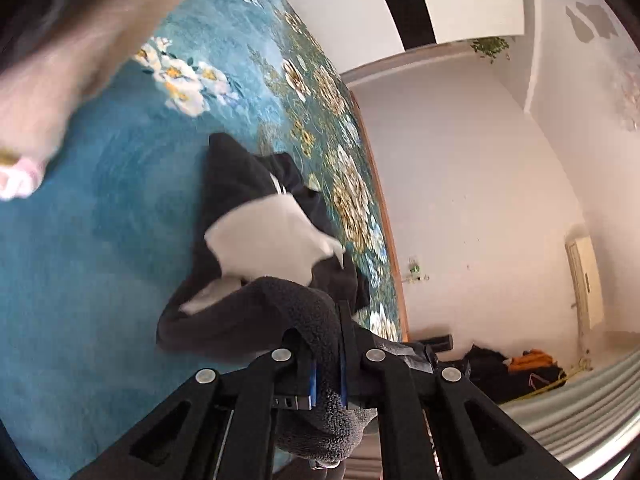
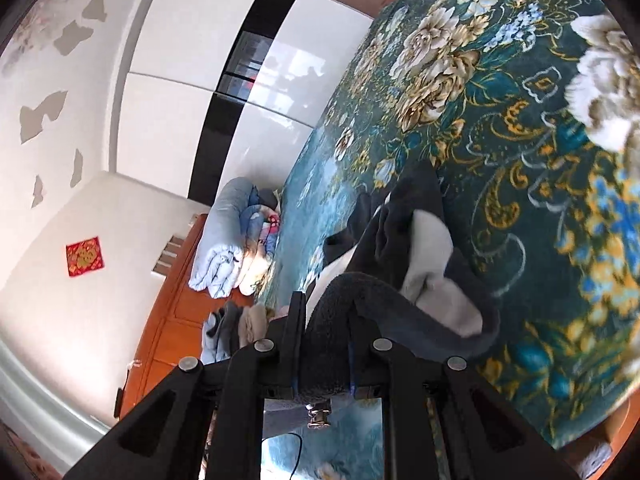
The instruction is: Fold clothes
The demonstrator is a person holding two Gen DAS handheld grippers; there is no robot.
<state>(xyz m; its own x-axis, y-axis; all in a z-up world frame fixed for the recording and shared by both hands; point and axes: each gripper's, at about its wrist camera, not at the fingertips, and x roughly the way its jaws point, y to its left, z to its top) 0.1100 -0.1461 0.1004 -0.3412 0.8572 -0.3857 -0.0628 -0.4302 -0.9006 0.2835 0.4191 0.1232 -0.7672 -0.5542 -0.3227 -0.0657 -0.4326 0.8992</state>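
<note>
- The left gripper (image 1: 326,364) is clamped on a thick fold of the garment (image 1: 256,216); dark fleece bulges out between its fingers (image 1: 347,344) and hangs below them.
- The right gripper (image 2: 324,336) is likewise clamped on a bunched edge of the same dark fleece, which fills the gap between its jaws.
- Judged purpose of the two-point hold: each gripper takes one end of an edge, so the cloth can be raised and carried over as a single fold line rather than dragged in a heap.
- The garment, black with pale grey-white panels, lies crumpled on the teal floral blanket (image 1: 100,280). Its far portion rests on the blanket; its near edge rises up into both grippers.
- Relative position: in each wrist view the garment starts at the fingertips and extends directly forward, away from the gripper. The pale panel (image 2: 432,256) lies just beyond the clamped fleece.
- The body of the garment is not yet flat or squared; the fold appears to be at an early stage.
- A blurred bare foot (image 1: 60,92) is near the blanket's upper left in the left view, well apart from the garment.
- Rolled bedding (image 2: 228,240) lies at the far end of the blanket, clear of the work area.
- Caution: thick fleece held only at its edge could slip under the weight of the rest.
</note>
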